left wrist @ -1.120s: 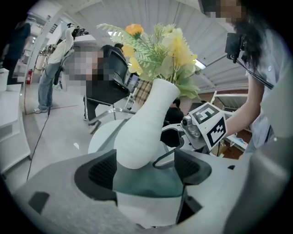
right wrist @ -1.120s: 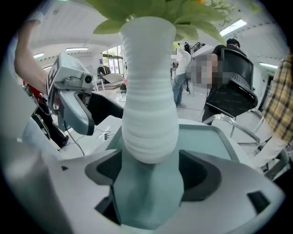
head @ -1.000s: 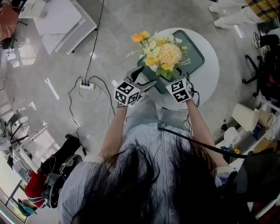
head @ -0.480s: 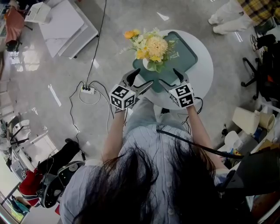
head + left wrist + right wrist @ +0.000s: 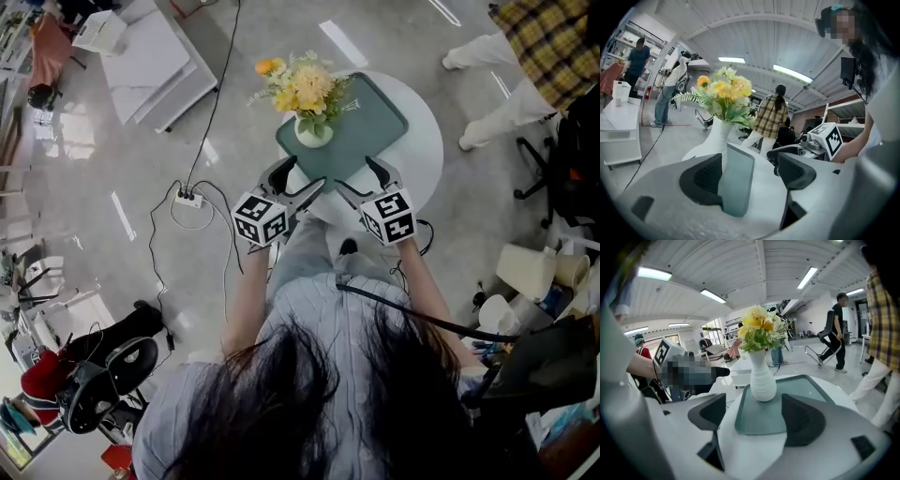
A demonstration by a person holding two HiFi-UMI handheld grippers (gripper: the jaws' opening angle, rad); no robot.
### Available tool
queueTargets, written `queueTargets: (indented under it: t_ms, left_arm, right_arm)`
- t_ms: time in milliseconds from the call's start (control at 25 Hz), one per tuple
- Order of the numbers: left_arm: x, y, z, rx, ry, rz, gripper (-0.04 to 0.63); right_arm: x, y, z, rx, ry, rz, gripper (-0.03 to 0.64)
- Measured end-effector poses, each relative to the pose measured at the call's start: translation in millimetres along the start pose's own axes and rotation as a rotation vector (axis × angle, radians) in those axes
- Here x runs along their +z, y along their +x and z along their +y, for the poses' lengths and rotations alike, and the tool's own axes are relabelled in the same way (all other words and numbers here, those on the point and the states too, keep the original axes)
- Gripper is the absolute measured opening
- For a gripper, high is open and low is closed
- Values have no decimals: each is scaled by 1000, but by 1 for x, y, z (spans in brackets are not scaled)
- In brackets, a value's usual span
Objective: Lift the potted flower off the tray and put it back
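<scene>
The potted flower (image 5: 307, 111) stood upright, its long axis vertical and blooms on top, near the left corner of the tray (image 5: 366, 131) on the round table (image 5: 427, 141). The left gripper (image 5: 298, 180) and the right gripper (image 5: 359, 174) hung by the tray's near edge, jaws spread and holding nothing.

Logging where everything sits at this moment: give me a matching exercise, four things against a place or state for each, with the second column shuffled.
Column one
1. vase of flowers
2. green tray
3. left tool
4. power strip

Column two
A. on the floor
B. open, gripping nothing
C. standing on the tray
D. lying on the round white table

Pairs: 1-C, 2-D, 3-B, 4-A.
</scene>
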State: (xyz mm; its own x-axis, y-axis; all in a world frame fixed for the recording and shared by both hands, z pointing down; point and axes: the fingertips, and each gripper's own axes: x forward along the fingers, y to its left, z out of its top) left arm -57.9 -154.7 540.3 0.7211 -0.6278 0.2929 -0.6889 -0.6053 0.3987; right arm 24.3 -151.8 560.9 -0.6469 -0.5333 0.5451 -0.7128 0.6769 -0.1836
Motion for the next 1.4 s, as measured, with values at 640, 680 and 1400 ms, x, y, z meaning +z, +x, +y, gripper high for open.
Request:
queueTargets:
  t_ms: [640, 680, 1400]
  left_arm:
    - [-26, -51, -93, 96, 61, -60, 380]
    - [-26, -56, -95, 107, 57, -68, 380]
    - [-38, -92, -119, 91, 37, -70, 312]
  right_arm:
    - [-17, -59, 53, 104, -118, -73, 382]
    - [-19, -61, 56, 109, -120, -74, 382]
    - [-34, -84, 89, 52, -119, -83, 234]
